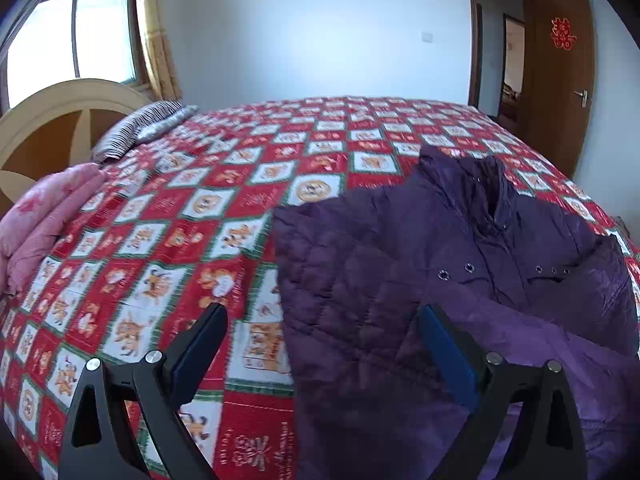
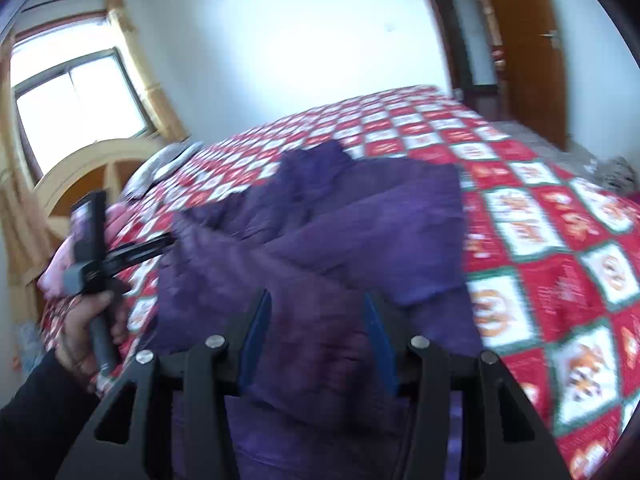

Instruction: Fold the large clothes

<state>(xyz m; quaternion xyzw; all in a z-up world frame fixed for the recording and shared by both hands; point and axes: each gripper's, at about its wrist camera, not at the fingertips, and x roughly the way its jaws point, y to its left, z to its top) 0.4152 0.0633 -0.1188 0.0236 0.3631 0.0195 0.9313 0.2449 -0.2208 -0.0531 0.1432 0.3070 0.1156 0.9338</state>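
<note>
A dark purple quilted jacket (image 1: 460,264) lies on a bed with its collar toward the far side and a sleeve folded across its front. My left gripper (image 1: 320,312) is open, held just above the jacket's left edge. In the right wrist view the jacket (image 2: 340,240) fills the middle. My right gripper (image 2: 316,300) is open above the jacket's near part, with cloth showing between the fingers but not pinched. The left gripper's handle (image 2: 96,264), held in a hand, shows at the jacket's left side.
The bed has a red, white and green checked cover (image 1: 200,216). A pink folded quilt (image 1: 36,220) and a striped pillow (image 1: 140,126) lie by the curved headboard (image 1: 52,116). A window is behind it. A brown door (image 1: 560,80) stands open at the far right.
</note>
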